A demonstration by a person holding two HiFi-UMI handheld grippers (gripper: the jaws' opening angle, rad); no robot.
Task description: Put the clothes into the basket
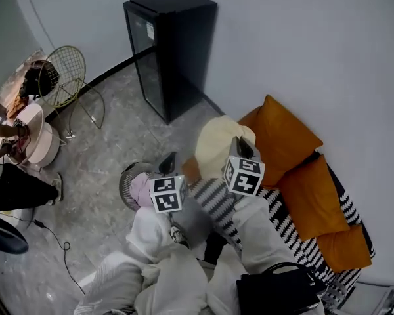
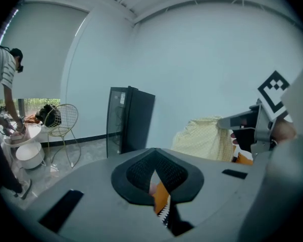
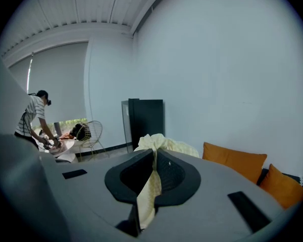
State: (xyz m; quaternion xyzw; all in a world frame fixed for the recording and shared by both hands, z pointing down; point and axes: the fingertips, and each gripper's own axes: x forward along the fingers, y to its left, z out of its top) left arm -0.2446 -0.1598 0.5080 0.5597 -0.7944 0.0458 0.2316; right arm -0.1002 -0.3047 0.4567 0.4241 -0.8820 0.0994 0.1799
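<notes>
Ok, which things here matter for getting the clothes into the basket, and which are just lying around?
For the job: pale yellow garment, clamped in the right hand-held gripper; basket on the floor; pink clothing in it; left hand-held gripper, empty.
Just around: black fridge; orange cushions; wire chair; black bag.

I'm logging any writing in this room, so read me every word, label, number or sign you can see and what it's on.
No text here is readable.
Fridge: pale sticker on its door, too small to read.
Marker cubes: black-and-white square patterns only, no letters or numbers.
</notes>
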